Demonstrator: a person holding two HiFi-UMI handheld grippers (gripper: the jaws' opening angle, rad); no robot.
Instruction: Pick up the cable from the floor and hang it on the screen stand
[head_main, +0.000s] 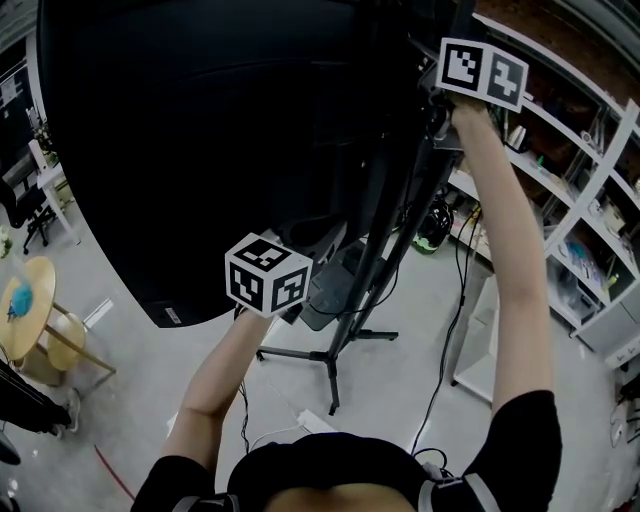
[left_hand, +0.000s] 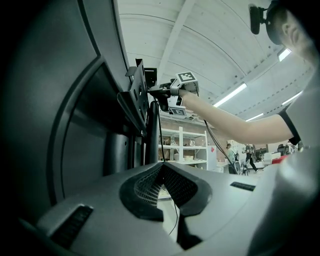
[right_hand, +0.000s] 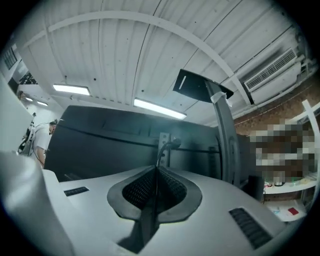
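Right tongs (right_hand: 156, 174) clamped on thin black cable (right_hand: 159, 153), up beside grey metal bracket (right_hand: 163, 136) of black screen stand (head_main: 385, 220). Left tongs (left_hand: 161, 167) apparently closed on same cable lower down. Advice: drape cable over bracket first, then release 1 grip at a time.

Thin black cable (right_hand: 157, 172) — hanging taut beside the black tripod screen stand (head_main: 331, 380).

The big black screen (head_main: 200, 150) walled off the left, the stand's pole (head_main: 388, 230) and spread legs (head_main: 331, 385) blocked the middle with a cable (head_main: 458, 300) hanging just beside them, white shelves (head_main: 587, 180) closed the right, and only the bare floor (head_main: 400, 400) between lay open.
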